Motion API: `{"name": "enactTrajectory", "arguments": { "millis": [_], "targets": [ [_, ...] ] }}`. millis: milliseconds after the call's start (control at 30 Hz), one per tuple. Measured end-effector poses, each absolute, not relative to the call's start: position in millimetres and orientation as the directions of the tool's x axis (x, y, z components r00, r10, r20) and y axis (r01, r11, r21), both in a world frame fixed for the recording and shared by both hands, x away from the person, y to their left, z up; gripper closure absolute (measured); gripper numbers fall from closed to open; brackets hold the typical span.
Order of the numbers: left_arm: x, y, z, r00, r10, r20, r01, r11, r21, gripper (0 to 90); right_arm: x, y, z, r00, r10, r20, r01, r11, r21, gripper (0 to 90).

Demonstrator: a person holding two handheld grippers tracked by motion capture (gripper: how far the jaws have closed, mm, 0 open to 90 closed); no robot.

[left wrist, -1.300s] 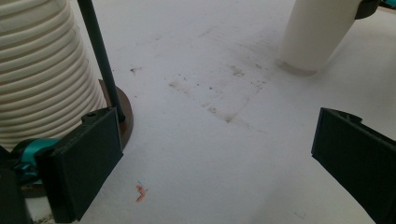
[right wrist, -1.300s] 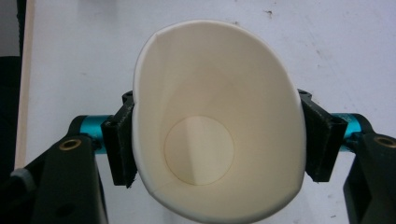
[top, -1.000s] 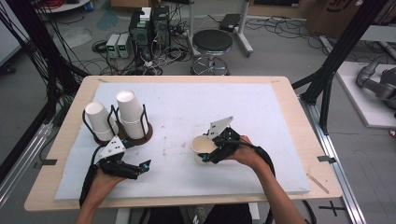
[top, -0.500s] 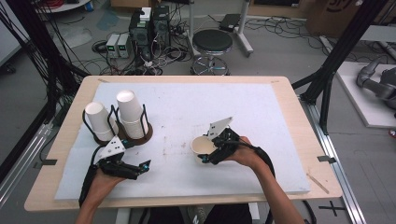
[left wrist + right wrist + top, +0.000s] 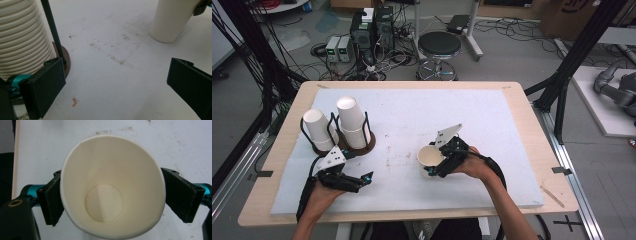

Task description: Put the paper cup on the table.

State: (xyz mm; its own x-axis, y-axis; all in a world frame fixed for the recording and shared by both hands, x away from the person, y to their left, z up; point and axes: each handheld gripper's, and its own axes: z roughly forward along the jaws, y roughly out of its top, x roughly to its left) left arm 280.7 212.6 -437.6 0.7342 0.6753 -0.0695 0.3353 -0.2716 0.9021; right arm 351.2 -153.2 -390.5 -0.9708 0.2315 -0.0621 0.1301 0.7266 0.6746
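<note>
The paper cup (image 5: 430, 159) stands upright, mouth up, toward the near edge of the white mat (image 5: 512, 125), between the jaws of the right gripper (image 5: 439, 162), which have just been opening and now flank its wall without squeezing. This looks like a release after placing; next, that gripper must back away without tipping it. The left gripper (image 5: 357, 181) rests open near the front-left corner. Farther off, the cup rack (image 5: 343, 142) holds two inverted stacks.

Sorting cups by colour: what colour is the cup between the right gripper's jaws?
White, the paper cup; clearest in the right gripper view.
</note>
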Motion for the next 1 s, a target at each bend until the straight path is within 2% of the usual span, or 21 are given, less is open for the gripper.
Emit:
{"name": "enactTrajectory", "arguments": {
  "millis": [1000],
  "targets": [
    [280, 213, -437, 0.735, 0.674, -0.069, 0.333, -0.270, 0.903, 1.7, 350, -173, -369, -0.968, 0.249, -0.011, 0.140, 0.578, 0.804, 13.4]
  ]
}}
